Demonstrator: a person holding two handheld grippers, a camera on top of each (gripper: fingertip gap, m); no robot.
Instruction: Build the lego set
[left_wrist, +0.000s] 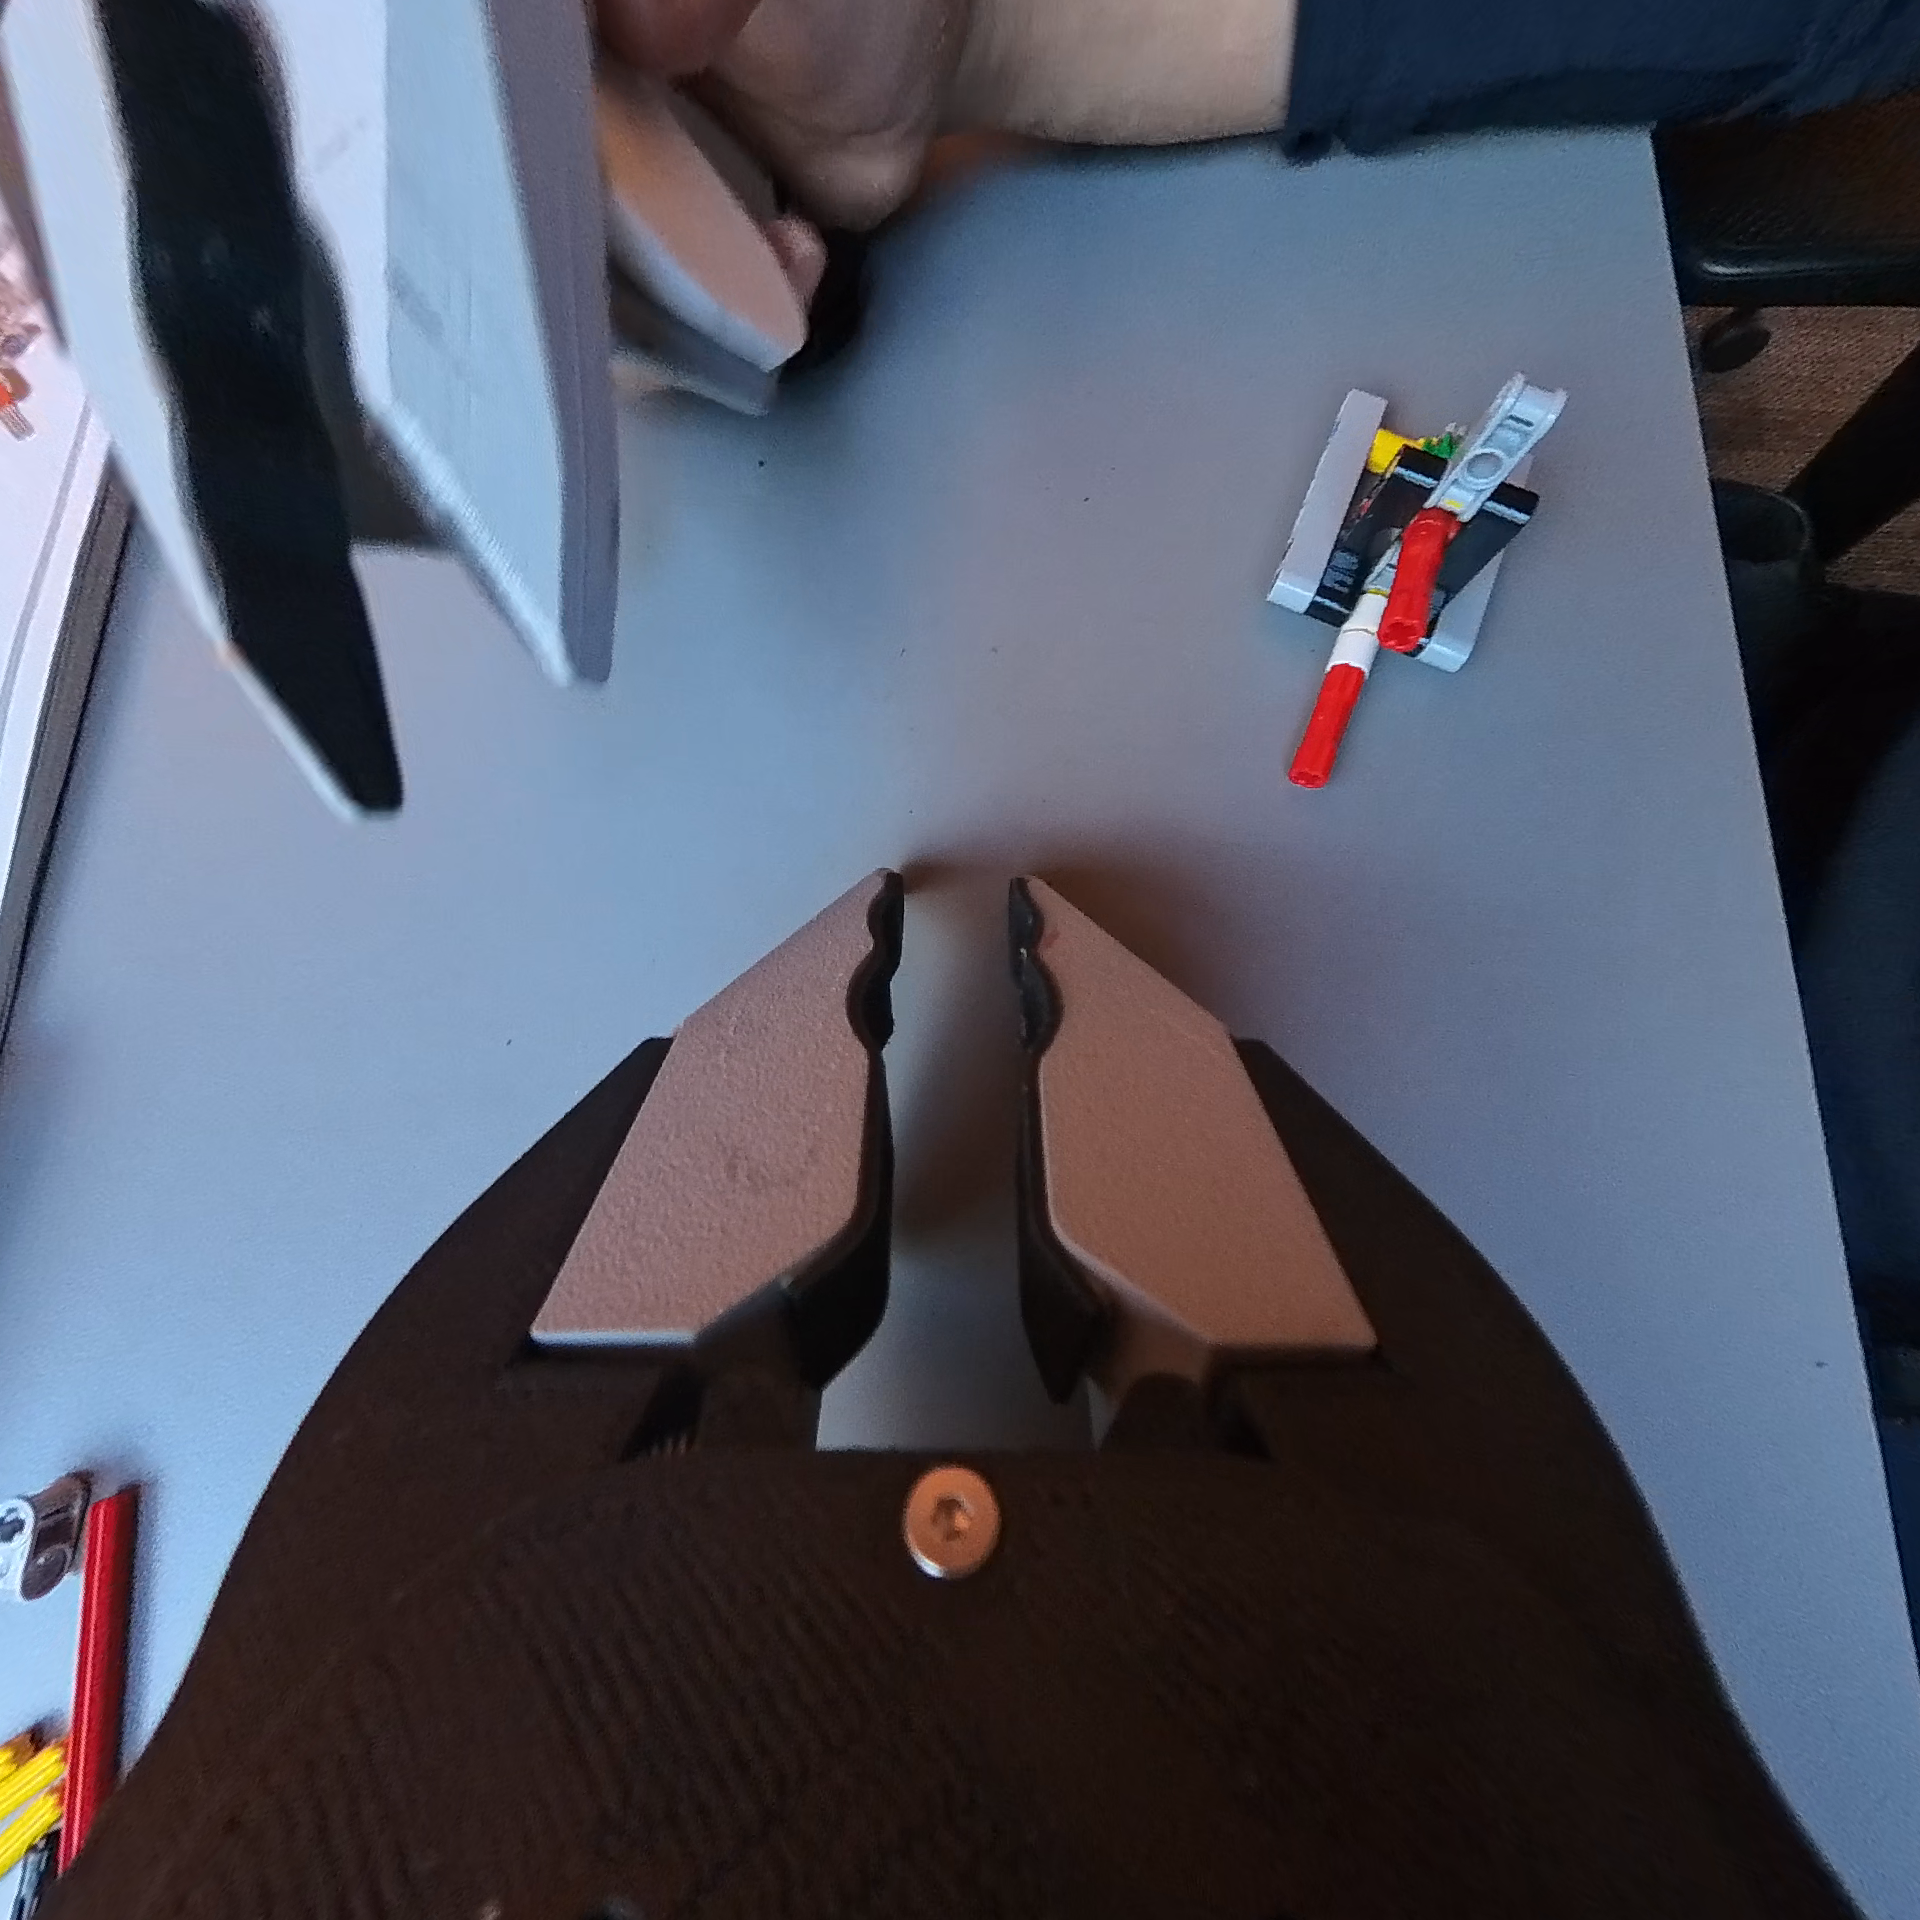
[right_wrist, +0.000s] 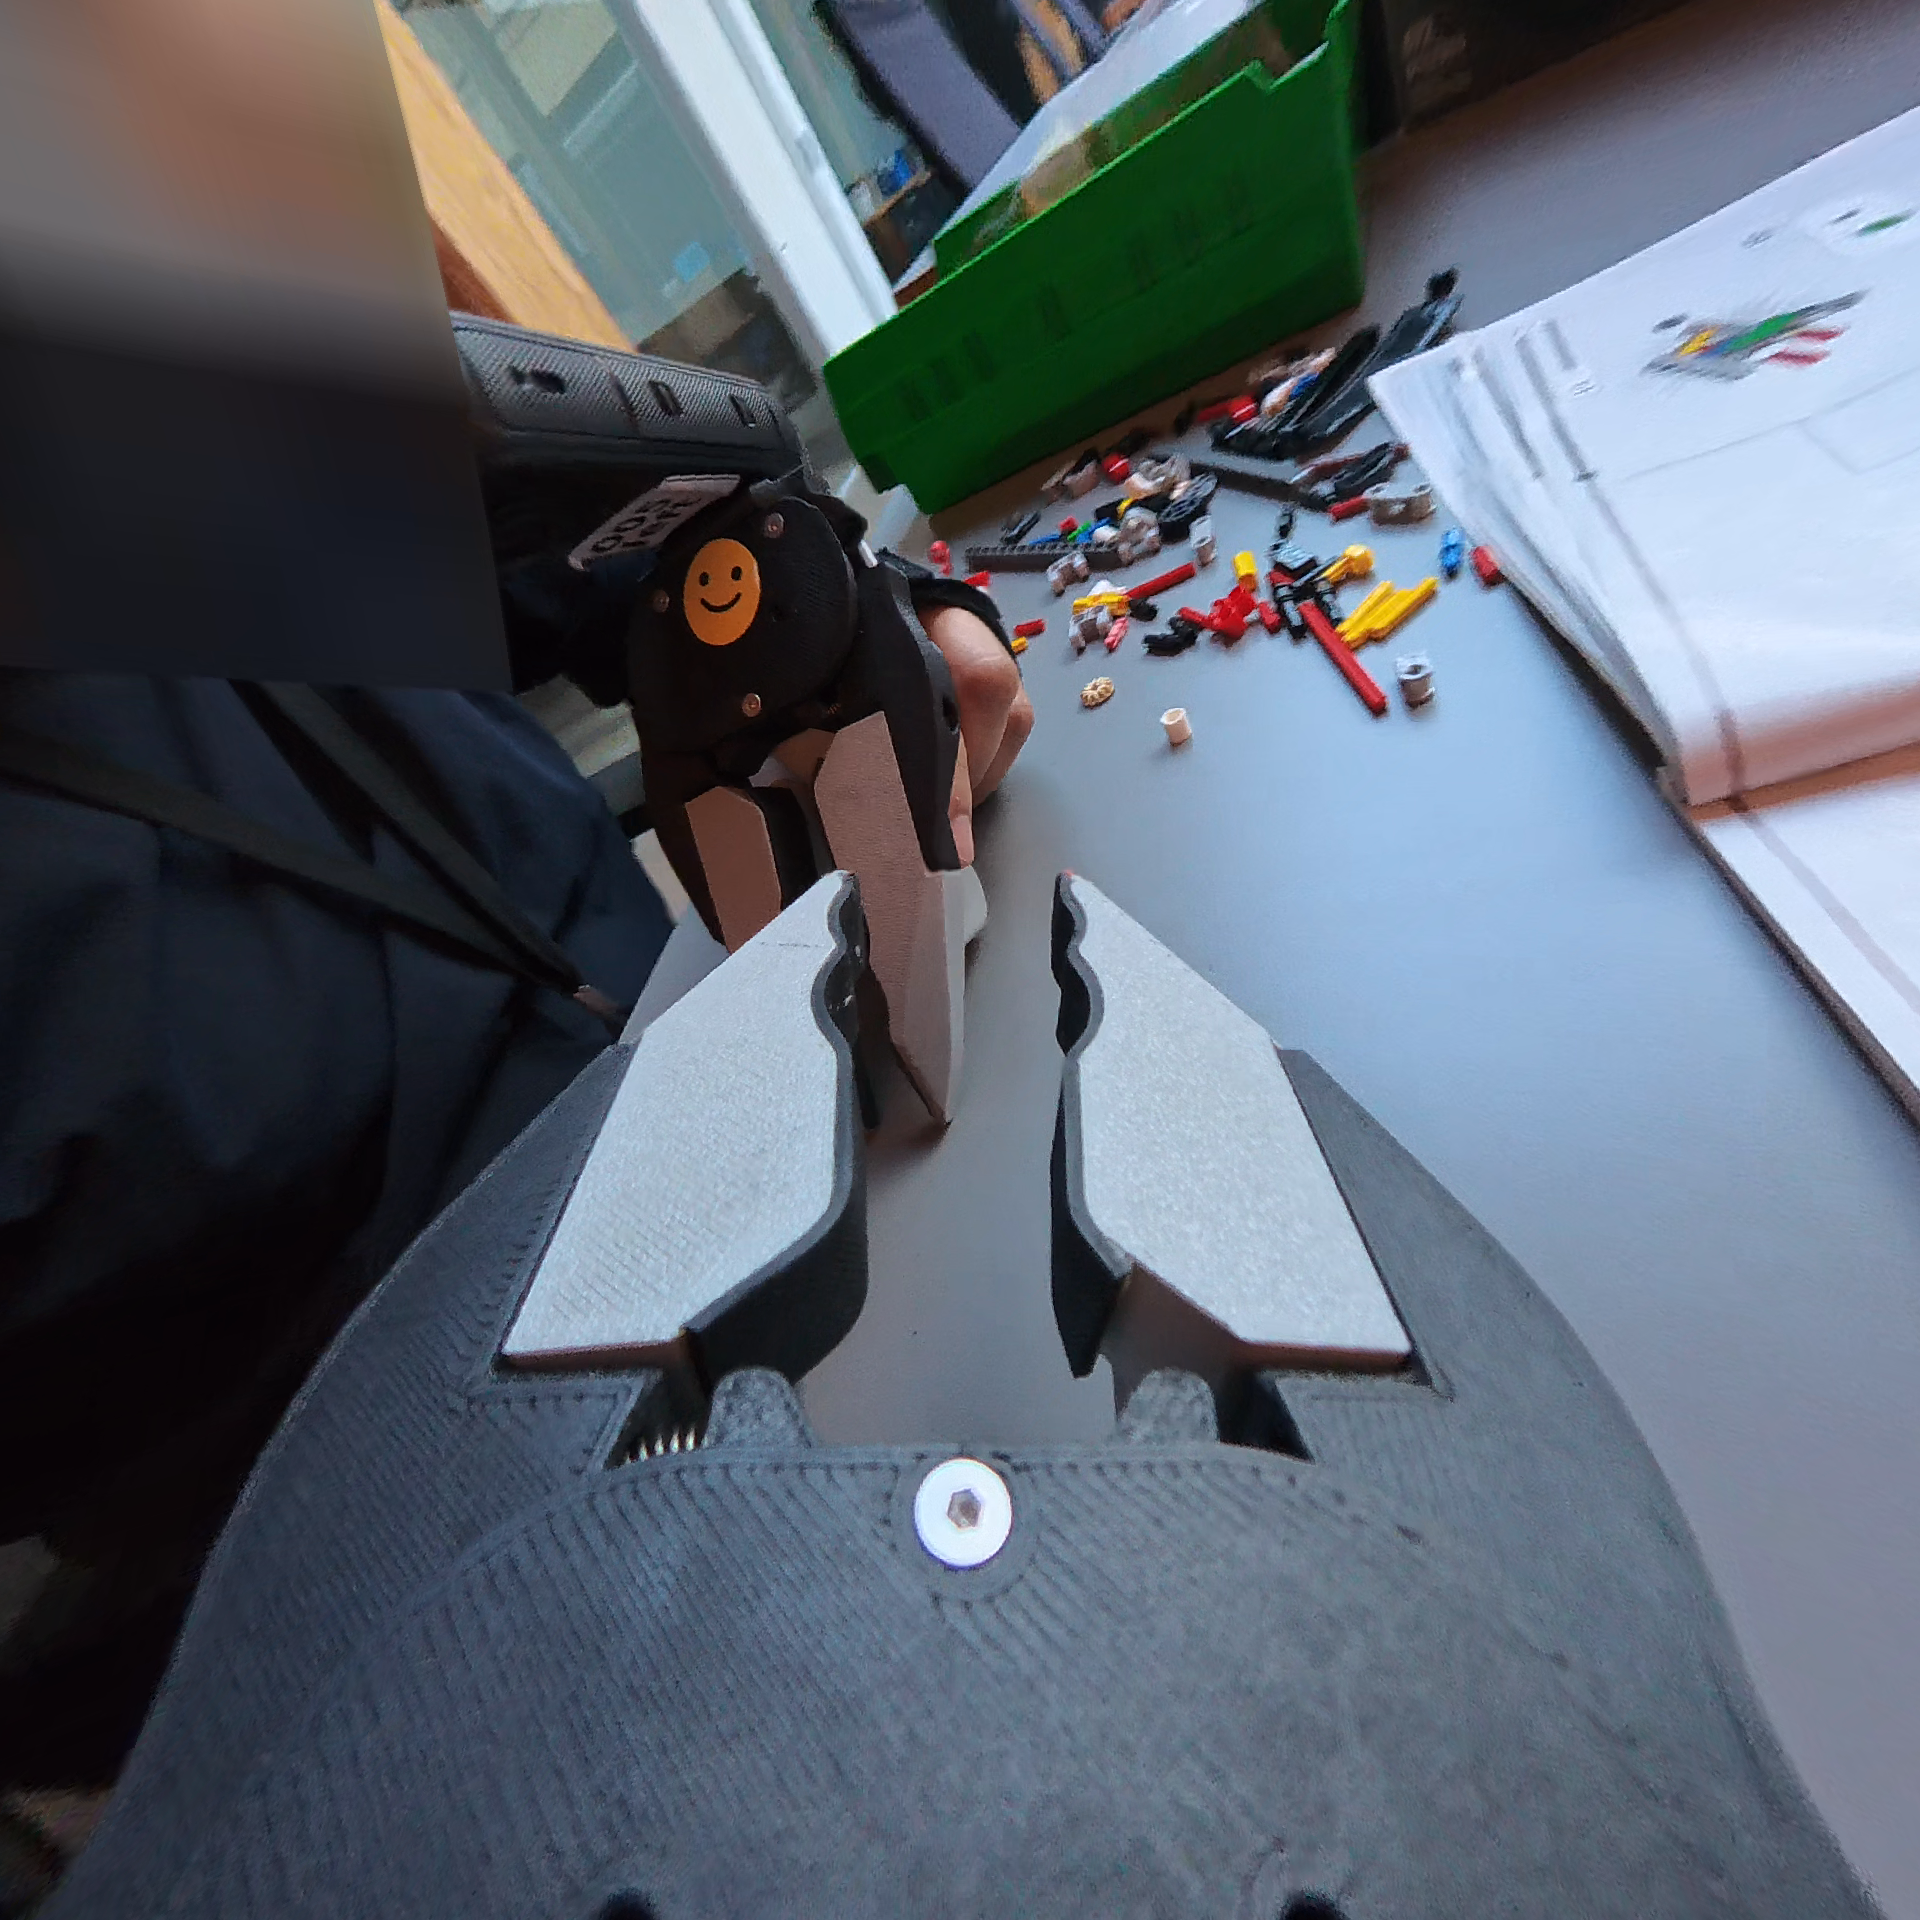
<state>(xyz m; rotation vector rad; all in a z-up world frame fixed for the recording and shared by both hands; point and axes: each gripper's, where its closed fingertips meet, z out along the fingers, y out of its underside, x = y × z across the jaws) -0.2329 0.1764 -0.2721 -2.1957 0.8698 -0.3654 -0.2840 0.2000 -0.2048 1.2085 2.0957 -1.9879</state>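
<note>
A grey tabletop (left_wrist: 1039, 727) fills most of both views, lit evenly with soft shadows. Past its right edge in the left wrist view lies brownish carpet (left_wrist: 1860, 343) with a dark office chair base (left_wrist: 1766, 249) on it. In the right wrist view, a glass partition (right_wrist: 623, 197) with a white frame (right_wrist: 769, 177) stands behind a wooden panel (right_wrist: 488, 218).

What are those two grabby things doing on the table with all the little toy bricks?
A person holds a pair of tongs in each hand over a grey table. The left tongs are a little open with nothing in them, tips down near the bare tabletop. The right tongs are open and hold nothing either, close beside them. A small built piece with red sticks lies apart. A pile of loose bricks, a green bin and an open booklet sit farther along.
</note>
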